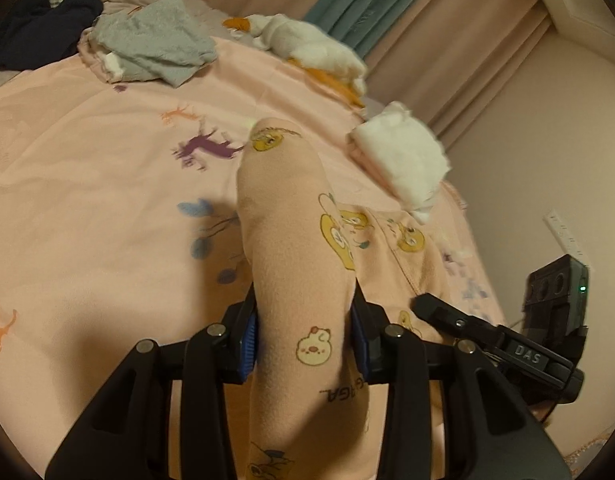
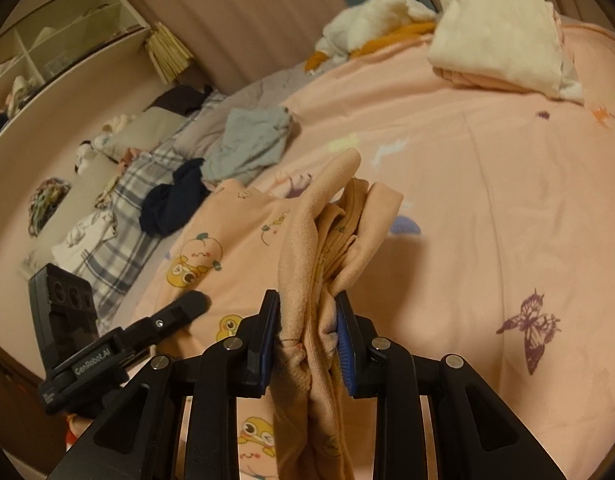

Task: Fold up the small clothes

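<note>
Left wrist view: left tool (image 1: 305, 344) clamped on pink printed garment (image 1: 291, 216), lower centre, above the bed (image 1: 87, 184).
Right wrist view: right tool (image 2: 307, 340) clamped on bunched garment folds, lower centre.

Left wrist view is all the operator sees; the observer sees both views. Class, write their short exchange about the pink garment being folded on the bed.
Operator: My left gripper is shut on the pink garment. Does the right gripper hold it too?
Observer: Yes. The right gripper is shut on a bunched part of it, several layers thick.
Operator: What is on the sheet beside that gripper?
Observer: A purple butterfly print lies to its right on the pink sheet.
</note>
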A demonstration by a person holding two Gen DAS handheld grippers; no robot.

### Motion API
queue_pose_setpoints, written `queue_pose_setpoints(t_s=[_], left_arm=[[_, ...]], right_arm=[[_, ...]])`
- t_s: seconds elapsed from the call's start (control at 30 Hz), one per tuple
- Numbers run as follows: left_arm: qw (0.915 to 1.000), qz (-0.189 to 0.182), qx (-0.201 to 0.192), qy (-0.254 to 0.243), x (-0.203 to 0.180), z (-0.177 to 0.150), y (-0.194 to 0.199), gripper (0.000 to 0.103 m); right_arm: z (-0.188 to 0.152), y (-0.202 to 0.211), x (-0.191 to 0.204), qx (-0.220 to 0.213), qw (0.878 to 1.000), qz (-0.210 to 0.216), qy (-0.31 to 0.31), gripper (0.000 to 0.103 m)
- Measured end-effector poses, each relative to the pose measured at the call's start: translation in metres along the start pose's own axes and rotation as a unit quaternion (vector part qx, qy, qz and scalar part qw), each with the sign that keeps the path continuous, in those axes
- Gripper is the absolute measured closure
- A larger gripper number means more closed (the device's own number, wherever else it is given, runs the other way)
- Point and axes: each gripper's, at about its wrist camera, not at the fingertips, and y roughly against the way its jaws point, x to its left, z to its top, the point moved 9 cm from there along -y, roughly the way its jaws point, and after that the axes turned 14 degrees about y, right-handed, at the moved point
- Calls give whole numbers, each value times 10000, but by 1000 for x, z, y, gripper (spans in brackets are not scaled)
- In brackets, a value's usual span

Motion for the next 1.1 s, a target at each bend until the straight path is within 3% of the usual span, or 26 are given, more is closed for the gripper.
queue_pose_setpoints(t_s=[0.1,0.17,0.23,0.33,0.4,0.5,0.6,0.7,0.77,0.83,0.93,1.1], left_arm=[[9974,701,67,148,22,0,1,66],[9961,821,-269,151,28,10,16,66],[9955,575,-751,72,21,22,42,65],[9953,192,-942,-148,5,28,61,65],[9960,160,-836,-276,1,24,55,66],[9984,412,-317,-220,12,10,20,70],[9982,559,166,-162,28,-2,-13,74],[9967,744,266,-170,44,-8,-24,86],[9974,647,305,-132,47,-7,-22,86],[9977,570,365,39,50,-6,-20,88],[9972,559,420,258,52,-5,-12,88],[9976,653,141,-178,33,-10,39,78]], right_arm=[[-12,-5,-20,349,9973,-639,-14,75],[-13,4,-34,389,9943,-971,-205,75],[-6,22,-38,125,9961,-786,-386,75],[3,42,-33,-208,9954,-920,-174,75],[5,44,-24,-249,9949,-980,11,75],[5,26,-6,-211,9982,-550,124,75],[-5,-1,10,148,9994,-239,219,75],[-21,-28,10,610,9968,-376,361,75],[-33,-41,-3,875,9937,-611,339,82],[-45,-50,-24,1096,9903,-833,172,80],[-46,-47,-35,1025,9934,-281,-430,80],[-29,-23,-23,773,9957,-468,-203,80]])
